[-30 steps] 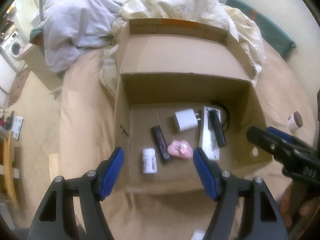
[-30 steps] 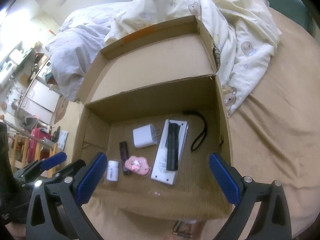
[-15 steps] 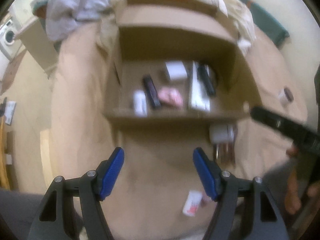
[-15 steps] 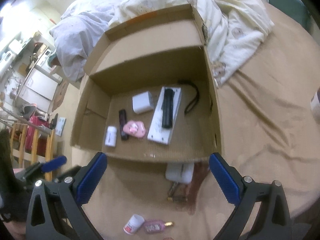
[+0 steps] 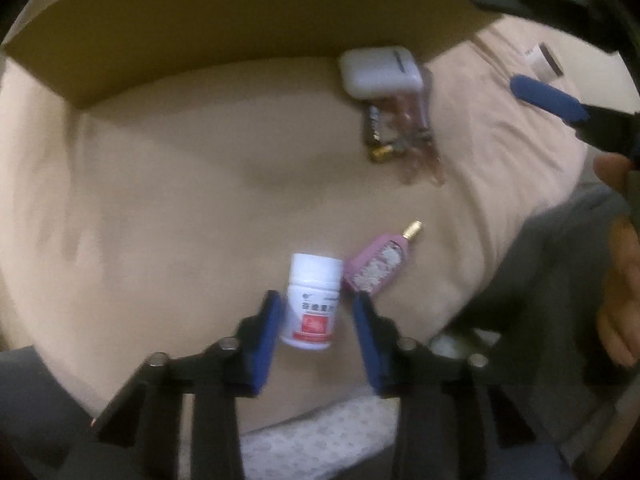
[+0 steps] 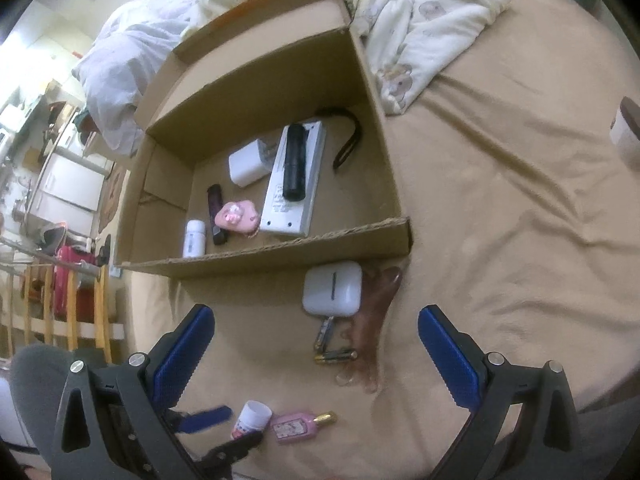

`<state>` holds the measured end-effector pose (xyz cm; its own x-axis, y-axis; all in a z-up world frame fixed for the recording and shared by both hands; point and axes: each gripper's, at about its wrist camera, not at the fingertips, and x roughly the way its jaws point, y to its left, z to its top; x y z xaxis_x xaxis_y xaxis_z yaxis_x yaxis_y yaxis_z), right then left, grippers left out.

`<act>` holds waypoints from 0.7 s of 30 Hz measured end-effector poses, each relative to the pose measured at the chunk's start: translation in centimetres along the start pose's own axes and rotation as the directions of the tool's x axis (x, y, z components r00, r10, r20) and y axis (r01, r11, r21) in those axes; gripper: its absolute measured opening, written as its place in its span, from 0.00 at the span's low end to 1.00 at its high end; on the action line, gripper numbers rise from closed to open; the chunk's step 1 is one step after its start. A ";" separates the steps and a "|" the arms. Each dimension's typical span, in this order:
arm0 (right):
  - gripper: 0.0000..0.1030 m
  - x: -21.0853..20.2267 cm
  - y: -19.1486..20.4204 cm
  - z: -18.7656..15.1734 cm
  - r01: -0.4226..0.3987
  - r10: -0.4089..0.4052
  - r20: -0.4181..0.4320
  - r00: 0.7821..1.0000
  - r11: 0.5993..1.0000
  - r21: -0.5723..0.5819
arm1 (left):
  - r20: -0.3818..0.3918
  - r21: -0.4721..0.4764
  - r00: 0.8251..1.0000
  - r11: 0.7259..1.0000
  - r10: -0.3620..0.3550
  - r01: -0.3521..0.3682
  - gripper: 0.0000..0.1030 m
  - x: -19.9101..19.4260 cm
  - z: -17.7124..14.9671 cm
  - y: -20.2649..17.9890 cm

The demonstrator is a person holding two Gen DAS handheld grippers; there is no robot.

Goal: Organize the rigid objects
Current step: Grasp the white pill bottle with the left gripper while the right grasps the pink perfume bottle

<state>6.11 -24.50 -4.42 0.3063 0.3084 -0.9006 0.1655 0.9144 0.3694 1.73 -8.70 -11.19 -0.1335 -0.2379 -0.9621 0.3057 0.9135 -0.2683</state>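
Between the blue pads of the left gripper (image 5: 316, 320), a white pill bottle (image 5: 313, 300) with a red label is lying on the tan bedsheet (image 5: 160, 184). Jaws are closing around it; a sliver of gap is showing on each side, so the pads are not yet pressing. Just to the right of the right pad, a pink perfume bottle (image 5: 378, 266) with a gold cap is lying slanted, nearly touching the pill bottle. Further ahead of the fingers, a white earbud case (image 5: 380, 70) is sitting against the near wall of the cardboard box (image 5: 224, 16), with a couple of batteries (image 5: 380, 144) and a brown translucent hair clip (image 5: 420, 148) bunched just below it.

Off to the right, the right gripper (image 6: 316, 344) is hovering with jaws spread wide, nothing between them. Ahead of its fingers the earbud case, batteries and clip are lying in one cluster; beyond them the open box is holding a white charger plug (image 6: 246, 166), a black flashlight (image 6: 294, 162) on a white flat slab (image 6: 292, 188), a dark slim tube (image 6: 216, 212), a pink charm (image 6: 236, 216) and a small white bottle (image 6: 195, 238). Rumpled bedding (image 6: 420, 12) is piling up behind the box. At the far right edge, a cream jar with a brown lid (image 6: 626, 128) is sitting well apart.
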 end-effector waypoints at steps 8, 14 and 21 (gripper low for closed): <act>1.00 0.8 -0.2 -0.1 0.016 -0.015 -0.038 0.999 1.000 0.011 | 0.025 0.024 1.000 1.000 0.011 -0.012 0.23 0.5 0.6 0.0; 1.00 2.2 0.4 -1.6 -0.012 0.007 -0.165 0.986 0.999 -0.032 | 0.191 -0.142 0.976 0.987 0.104 -0.077 0.23 -3.6 1.1 4.4; 1.00 5.1 3.5 -5.2 0.016 -0.107 -0.346 0.932 0.967 -0.256 | 0.241 -0.229 0.966 0.972 0.099 -0.043 0.23 -4.9 1.3 6.8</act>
<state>3.38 -18.34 -8.92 -0.0567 0.2804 -0.9582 -0.0753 0.9558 0.2841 5.70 -1.80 -8.39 0.1282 -0.2186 -0.9674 0.0868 0.9741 -0.2086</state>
